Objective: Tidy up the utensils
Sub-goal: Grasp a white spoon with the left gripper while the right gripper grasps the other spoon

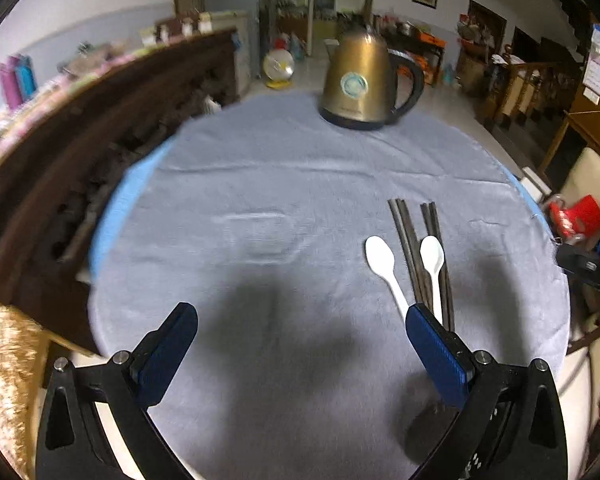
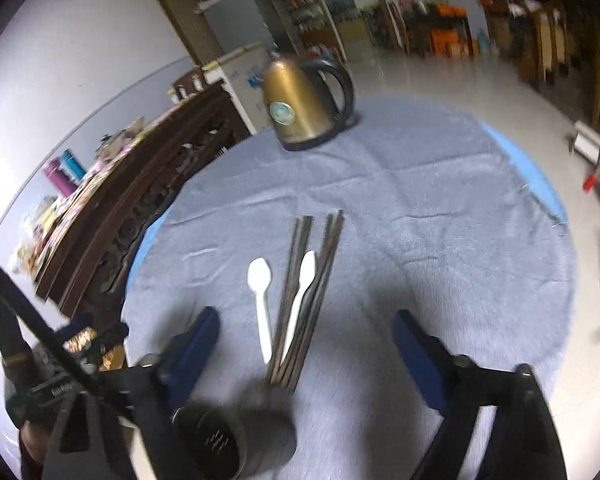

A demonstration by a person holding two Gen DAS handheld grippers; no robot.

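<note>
- A round table (image 1: pixel 300 168) is covered with a soft grey-blue cloth.
- Two flat white plastic spoons lie on the cloth. One white spoon (image 2: pixel 260 304) lies alone, just left of the sticks in the right wrist view.
- The other white spoon (image 2: pixel 300 292) lies on top of the dark sticks.
- The long dark brown chopsticks (image 2: pixel 296 308) lie in two bundles. The bundles are apart at the far end and come together at the near end.
- A dark round cup with slits in its bottom (image 2: pixel 236 440) lies tipped on its side. It is right at the near end of the chopsticks.
- A shiny gold metal kettle with a black handle (image 1: pixel 360 80) stands upright at the far side of the table, well apart from the spoons.
- The left gripper (image 1: pixel 300 320), black with blue pads, has its jaws spread wide. Nothing is between them.
- The right gripper (image 2: pixel 304 324) also has its jaws spread. The near ends of the spoons and chopsticks show between them, but the pads do not touch them.
</note>
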